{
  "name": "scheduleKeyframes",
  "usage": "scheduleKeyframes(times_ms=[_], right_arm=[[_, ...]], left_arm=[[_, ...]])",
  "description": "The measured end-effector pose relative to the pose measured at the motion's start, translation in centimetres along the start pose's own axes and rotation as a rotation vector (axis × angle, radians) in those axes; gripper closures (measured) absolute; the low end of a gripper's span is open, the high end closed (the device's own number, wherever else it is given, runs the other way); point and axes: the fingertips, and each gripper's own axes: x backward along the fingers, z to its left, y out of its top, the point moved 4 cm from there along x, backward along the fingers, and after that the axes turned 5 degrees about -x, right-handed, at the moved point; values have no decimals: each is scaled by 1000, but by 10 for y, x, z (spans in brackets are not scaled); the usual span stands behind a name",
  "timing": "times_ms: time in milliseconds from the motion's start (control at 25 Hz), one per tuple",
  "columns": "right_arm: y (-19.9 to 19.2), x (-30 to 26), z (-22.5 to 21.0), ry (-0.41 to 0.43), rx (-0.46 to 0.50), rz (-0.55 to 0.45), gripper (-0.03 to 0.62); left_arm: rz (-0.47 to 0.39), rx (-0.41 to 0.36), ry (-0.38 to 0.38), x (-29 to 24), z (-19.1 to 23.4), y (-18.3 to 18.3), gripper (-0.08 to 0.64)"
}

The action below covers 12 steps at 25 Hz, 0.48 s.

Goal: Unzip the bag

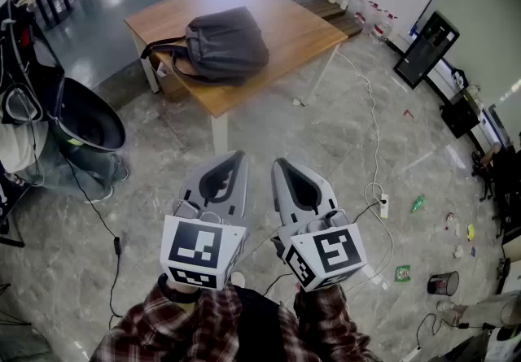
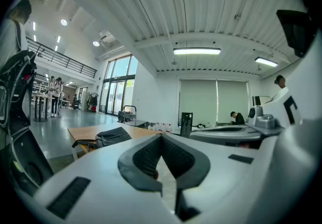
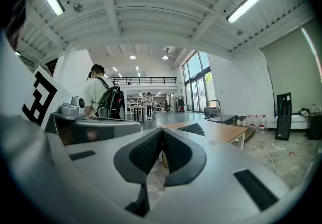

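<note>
Two grey plastic grippers, left (image 1: pixel 238 157) and right (image 1: pixel 279 163), hung side by side over the mottled stone floor (image 1: pixel 342 133), each with its ribbed black pads (image 2: pixel 150 156) pressed together on nothing. Well ahead, the slumped grey fabric bag (image 1: pixel 226 43) lay on a rectangular wooden table (image 1: pixel 293 27).

A wooden worktop (image 1: pixel 297 27) on pale legs stands on the grey marbled floor (image 1: pixel 326 133). A dark grey bag (image 1: pixel 228 43) lies on its near-left part, its straps (image 1: pixel 159 50) reaching past the edge
</note>
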Motion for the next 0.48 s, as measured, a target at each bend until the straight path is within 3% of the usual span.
scheduleKeyframes(times_ms=[480], right_arm=[[33, -172, -85, -9, 15, -6, 581]], left_arm=[[-1, -18, -18, -159, 106, 18, 555]])
